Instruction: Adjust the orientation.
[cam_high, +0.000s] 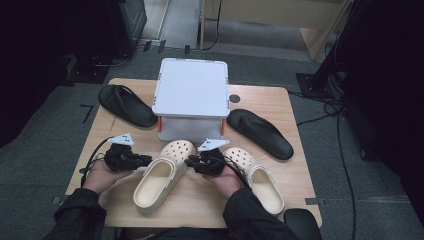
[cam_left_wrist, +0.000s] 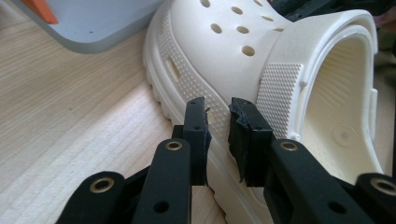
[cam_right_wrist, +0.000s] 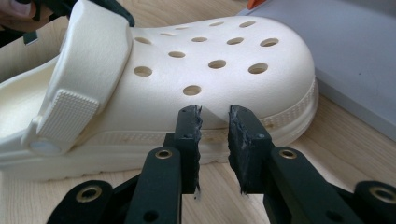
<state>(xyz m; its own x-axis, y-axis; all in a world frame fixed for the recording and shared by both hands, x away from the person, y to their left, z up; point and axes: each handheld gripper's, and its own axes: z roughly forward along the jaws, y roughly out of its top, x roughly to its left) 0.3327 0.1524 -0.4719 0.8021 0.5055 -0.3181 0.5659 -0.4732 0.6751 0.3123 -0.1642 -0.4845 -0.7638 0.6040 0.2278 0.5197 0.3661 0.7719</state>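
A cream clog (cam_high: 159, 181) lies on the wooden table (cam_high: 200, 207), toe toward the box. My left gripper (cam_high: 148, 160) points at its left side. In the left gripper view the clog (cam_left_wrist: 233, 42) shows with its heel strap, and the left gripper (cam_left_wrist: 218, 109) has its jaws drawn nearly together, tips at the ribbed sole edge. My right gripper (cam_high: 188, 161) meets the clog's other side. There the right gripper (cam_right_wrist: 215, 116) leaves a narrow slit, tips against the side of the clog (cam_right_wrist: 210, 70), nothing clamped. A second cream clog (cam_high: 256, 176) lies to the right of my right hand.
A white box (cam_high: 191, 92) with orange latches stands at the table's middle back, close behind the clog's toe. One black slipper (cam_high: 125, 104) lies at the back left, another black slipper (cam_high: 261, 133) to the right of the box. Cables cross the dark floor at the right.
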